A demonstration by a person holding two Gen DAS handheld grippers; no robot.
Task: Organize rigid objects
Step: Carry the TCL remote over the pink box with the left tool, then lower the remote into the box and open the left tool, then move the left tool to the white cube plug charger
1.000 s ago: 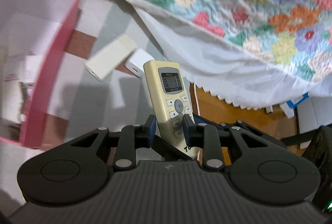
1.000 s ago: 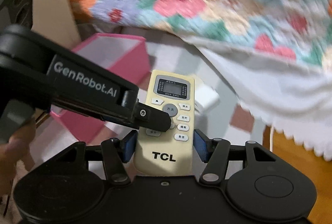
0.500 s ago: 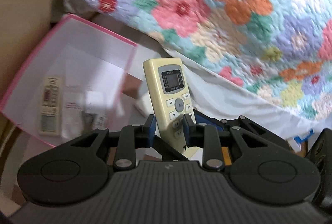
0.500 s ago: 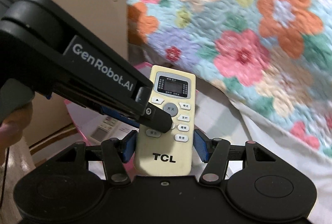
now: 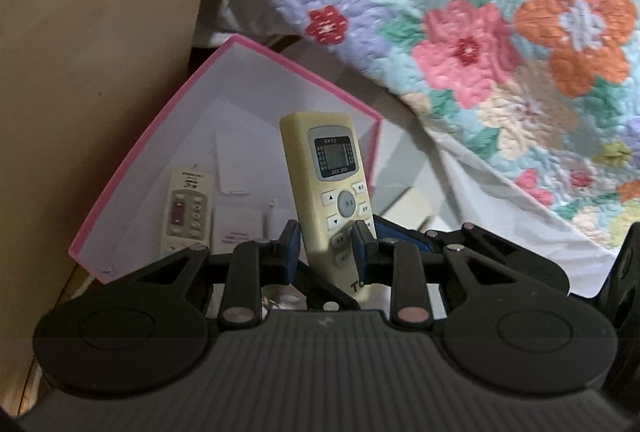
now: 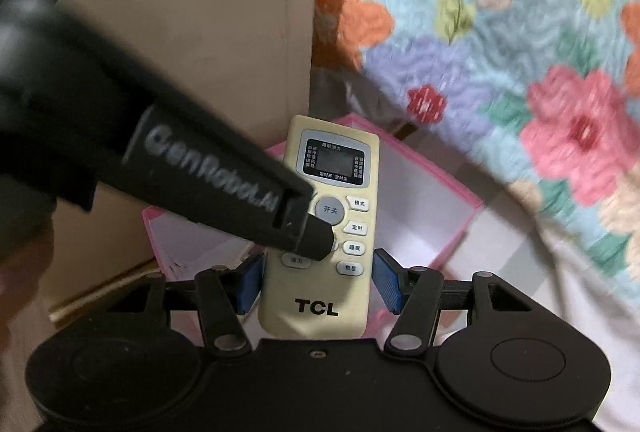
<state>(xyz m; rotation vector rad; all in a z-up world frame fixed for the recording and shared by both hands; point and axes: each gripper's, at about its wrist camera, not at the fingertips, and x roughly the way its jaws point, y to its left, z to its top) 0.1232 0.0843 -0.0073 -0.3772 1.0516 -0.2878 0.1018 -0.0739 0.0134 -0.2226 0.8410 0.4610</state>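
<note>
2 grippers met at 1 cream TCL remote (image 6: pixel 320 232): the left gripper (image 5: pixel 326 246) had its fingers clamped on the remote's lower half, while the right gripper (image 6: pixel 318 280) seemed slightly parted around its base, blue pads just beside the edges. The remote hung above the pink box (image 5: pixel 132 167), where another remote (image 5: pixel 188 211) lay beside papers.

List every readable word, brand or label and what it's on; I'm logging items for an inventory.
"TCL": lower face of the yellowed remote.
"GenRobot.AI": side of the left gripper, blurred but legible.
Chinese button and screen labels on the remote: too small to read.
White remote in the pink box: print unreadable.
</note>
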